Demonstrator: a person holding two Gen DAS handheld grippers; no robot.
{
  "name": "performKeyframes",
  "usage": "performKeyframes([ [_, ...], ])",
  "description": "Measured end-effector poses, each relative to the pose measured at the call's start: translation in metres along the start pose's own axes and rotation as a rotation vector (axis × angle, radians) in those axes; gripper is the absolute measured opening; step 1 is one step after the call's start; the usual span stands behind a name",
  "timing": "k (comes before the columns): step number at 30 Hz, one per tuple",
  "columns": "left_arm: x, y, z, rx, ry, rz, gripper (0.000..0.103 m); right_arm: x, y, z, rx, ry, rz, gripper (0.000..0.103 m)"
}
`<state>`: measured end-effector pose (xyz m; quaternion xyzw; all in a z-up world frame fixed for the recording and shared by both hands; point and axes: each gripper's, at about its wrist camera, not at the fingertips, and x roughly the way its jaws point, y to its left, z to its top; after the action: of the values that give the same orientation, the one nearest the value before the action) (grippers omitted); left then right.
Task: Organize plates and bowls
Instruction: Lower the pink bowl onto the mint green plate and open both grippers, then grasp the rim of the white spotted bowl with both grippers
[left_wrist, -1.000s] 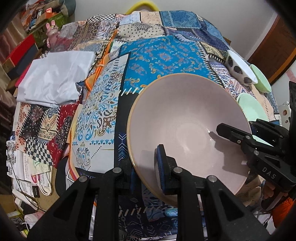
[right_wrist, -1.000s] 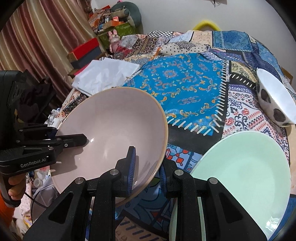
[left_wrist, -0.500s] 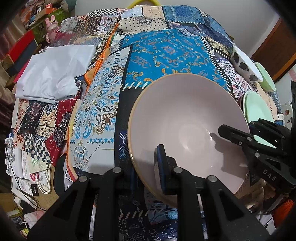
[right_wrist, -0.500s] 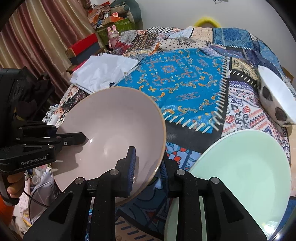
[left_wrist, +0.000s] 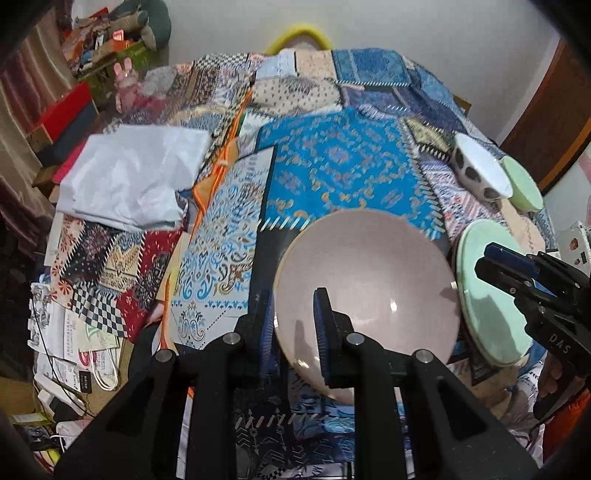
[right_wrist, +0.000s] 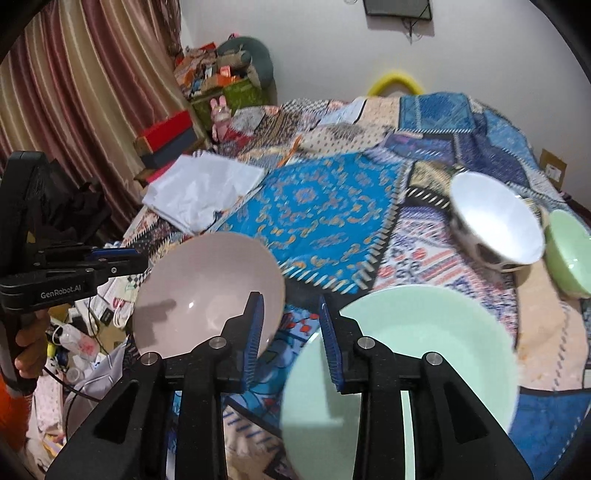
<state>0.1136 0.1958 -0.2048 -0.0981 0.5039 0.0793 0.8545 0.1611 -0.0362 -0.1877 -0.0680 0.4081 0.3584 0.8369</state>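
My left gripper (left_wrist: 293, 325) is shut on the near rim of a large pink bowl (left_wrist: 369, 280) and holds it over the patchwork cloth. The bowl also shows in the right wrist view (right_wrist: 207, 291), left of my right gripper (right_wrist: 291, 332), which is open and clear of the rim. A pale green plate (right_wrist: 424, 354) lies just right of the right gripper; it also shows in the left wrist view (left_wrist: 487, 295). A white spotted bowl (right_wrist: 495, 225) and a small green bowl (right_wrist: 570, 251) sit further right.
A white paper bag (left_wrist: 133, 181) lies on the cloth (left_wrist: 332, 166) at the far left. Boxes and clutter (right_wrist: 166, 140) stand beyond the left edge, papers and cables (left_wrist: 74, 332) lie below it. A curtain (right_wrist: 74, 92) hangs at the left.
My right gripper has let go of the pink bowl's rim, opened and drawn back to the right. My left gripper still holds the bowl, now seen further off and more level.
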Motion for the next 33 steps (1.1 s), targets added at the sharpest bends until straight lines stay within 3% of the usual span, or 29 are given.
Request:
performKeyframes([
  [6, -0.023, -0.028, 0.007, 0.037, -0.050, -0.008, 0.030, -0.033, -0.021, 0.001, 0.011, -0.070, -0.040, 0.036],
  [10, -0.037, -0.053, 0.014, 0.075, -0.084, -0.031, 0.037, -0.054, -0.040, 0.001, 0.043, -0.111, -0.075, 0.047],
  [12, -0.042, -0.068, 0.019, 0.093, -0.106, -0.038, 0.045, -0.065, -0.051, 0.001, 0.060, -0.135, -0.093, 0.047],
  [22, -0.040, -0.133, 0.057, 0.146, -0.132, -0.089, 0.052, -0.102, -0.105, 0.002, 0.114, -0.201, -0.202, 0.048],
  [33, 0.003, -0.197, 0.110, 0.186, -0.117, -0.091, 0.055, -0.085, -0.155, 0.014, 0.161, -0.189, -0.248, 0.048],
])
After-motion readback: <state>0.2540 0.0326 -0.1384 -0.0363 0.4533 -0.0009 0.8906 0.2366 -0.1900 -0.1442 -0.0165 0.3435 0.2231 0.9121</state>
